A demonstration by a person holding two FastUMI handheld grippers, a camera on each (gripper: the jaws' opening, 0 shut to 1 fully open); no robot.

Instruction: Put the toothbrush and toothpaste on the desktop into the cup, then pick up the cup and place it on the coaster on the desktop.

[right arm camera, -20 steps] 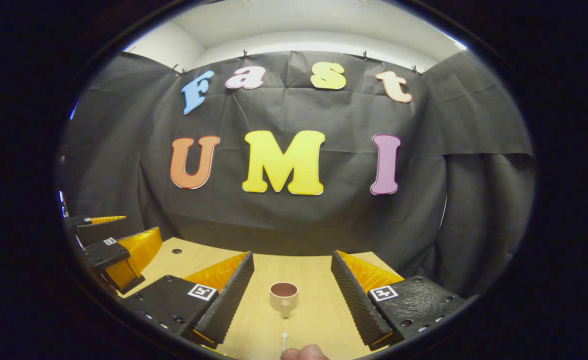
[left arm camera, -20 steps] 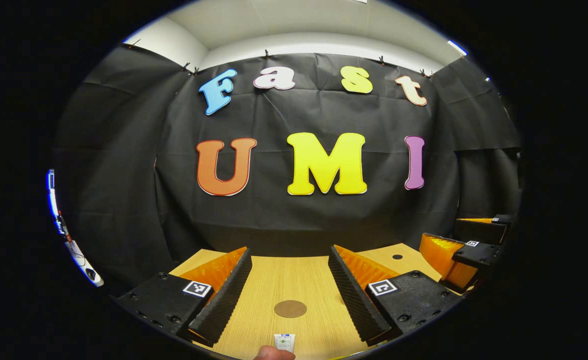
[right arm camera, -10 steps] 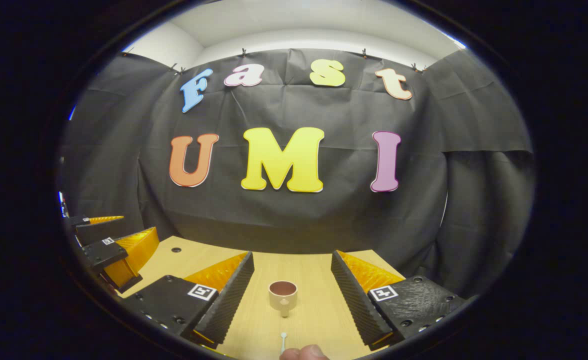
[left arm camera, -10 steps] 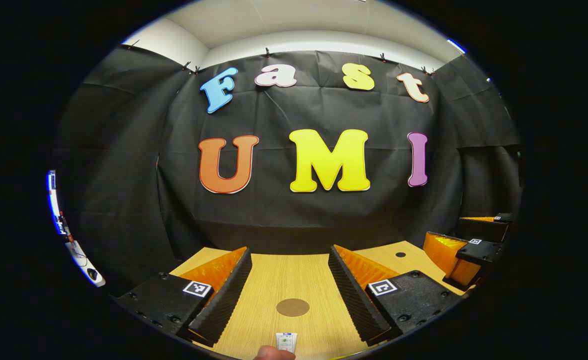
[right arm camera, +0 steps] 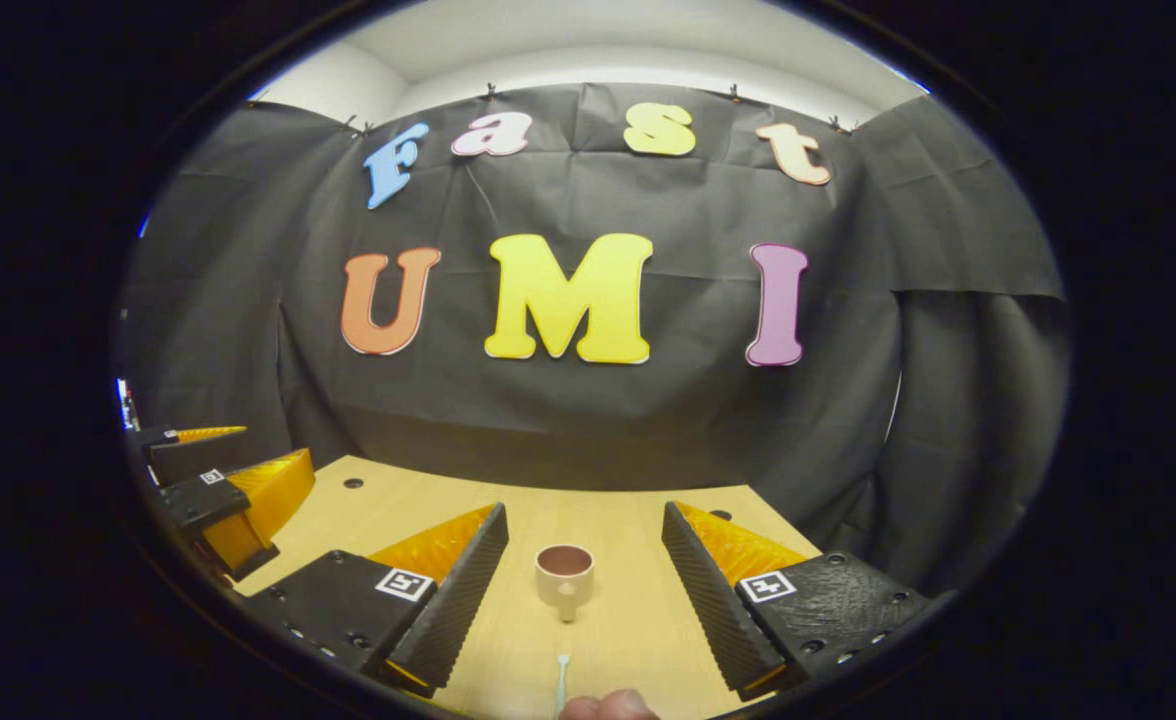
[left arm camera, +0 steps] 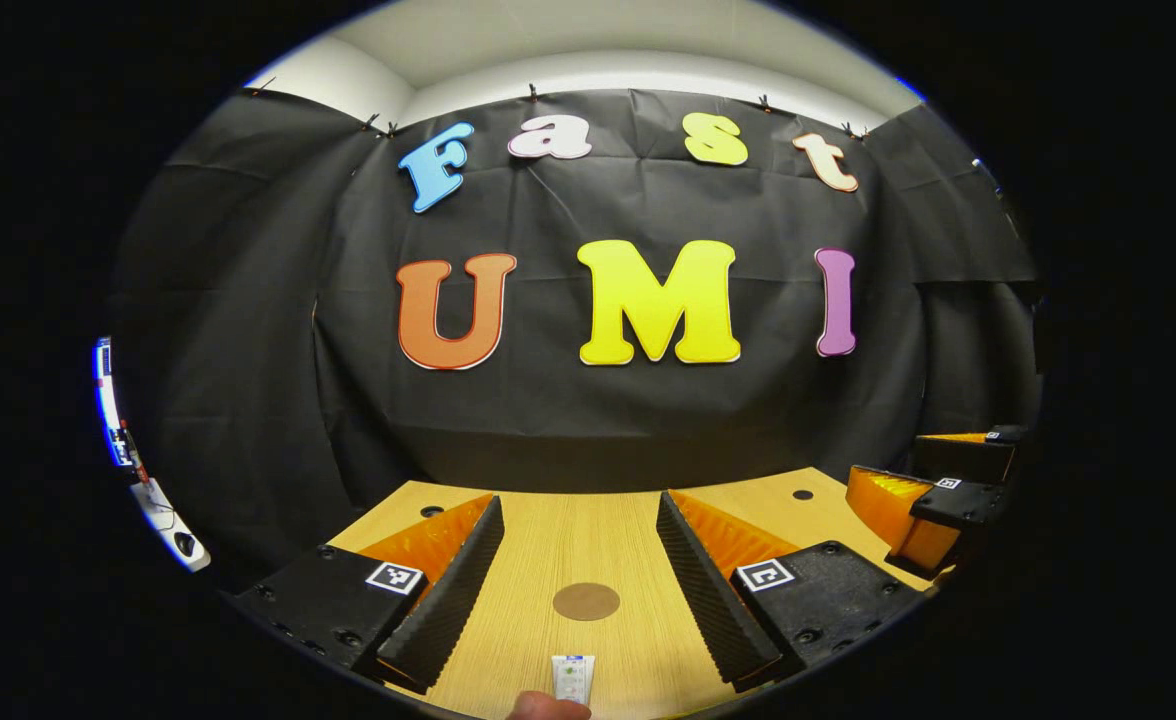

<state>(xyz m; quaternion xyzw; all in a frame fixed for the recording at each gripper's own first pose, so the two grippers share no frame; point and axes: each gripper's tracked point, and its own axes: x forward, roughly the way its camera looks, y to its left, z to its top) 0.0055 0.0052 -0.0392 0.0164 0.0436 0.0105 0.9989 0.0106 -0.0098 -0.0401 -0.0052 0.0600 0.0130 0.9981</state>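
The left tongs (left arm camera: 578, 535) stand wide over the bench (left arm camera: 588, 540) — the coaster (left arm camera: 586, 601) lies between their fingers, the toothpaste (left arm camera: 573, 678) nearer. The right tongs (right arm camera: 583, 545) gape wide too — the cup (right arm camera: 564, 575) sits between them, the toothbrush (right arm camera: 560, 680) nearer.

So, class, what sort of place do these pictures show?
Most likely a staged recording booth: black cloth wall, a light wooden desktop with a beige handled cup, and a round brown coaster laid out.
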